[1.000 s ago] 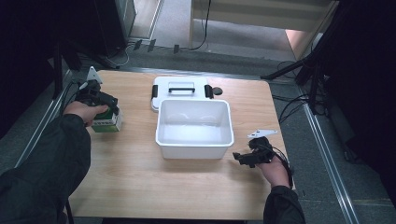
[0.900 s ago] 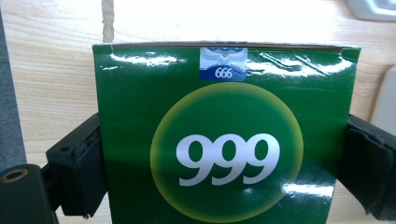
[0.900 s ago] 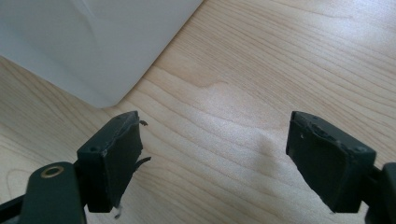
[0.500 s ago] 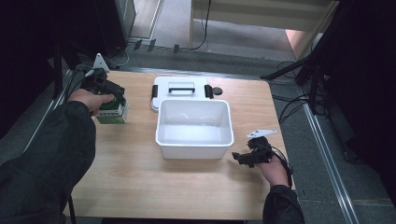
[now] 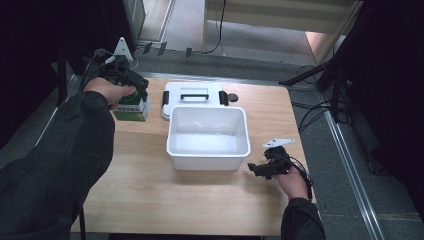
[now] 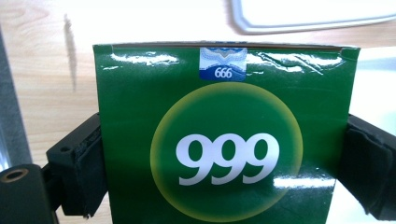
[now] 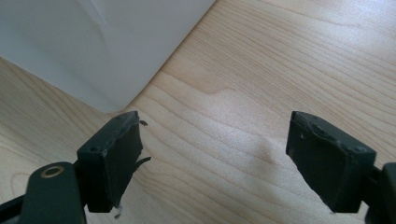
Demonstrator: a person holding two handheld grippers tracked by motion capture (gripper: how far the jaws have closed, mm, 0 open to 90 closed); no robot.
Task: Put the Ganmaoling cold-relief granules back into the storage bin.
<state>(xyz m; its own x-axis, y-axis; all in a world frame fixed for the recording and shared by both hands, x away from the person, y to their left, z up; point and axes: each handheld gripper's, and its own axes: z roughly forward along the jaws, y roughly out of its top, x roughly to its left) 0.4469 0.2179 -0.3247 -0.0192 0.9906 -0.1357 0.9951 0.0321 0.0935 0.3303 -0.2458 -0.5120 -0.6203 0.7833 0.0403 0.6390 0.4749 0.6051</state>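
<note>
Sitting at the far left of the wooden table (image 5: 150,200), a green carton (image 5: 131,106) marked "999" is being clamped by the left gripper (image 5: 131,89), which is being held over it from above; in the left gripper view the two black jaws are being pressed against the carton's opposite side walls (image 6: 224,140), closed to its full width. The carton is being judged light and fairly stiff, yet its thin glossy card is likely to be dented by hard squeezing and to be slippery under the pads, so a moderate grip low on the flat sides, away from the opened top flap, is being favoured. Just to the right, a white lid (image 5: 195,95) with a dark handle is being left flat on the table, touching the far rim of an open white bin (image 5: 172,150) that is standing at the table's middle, apparently empty. Further right, beside the bin's near right corner, the right gripper (image 5: 260,169) is being held low over bare wood, its jaws being kept wide apart with nothing between them, as the right gripper view (image 7: 212,163) is showing.
</note>
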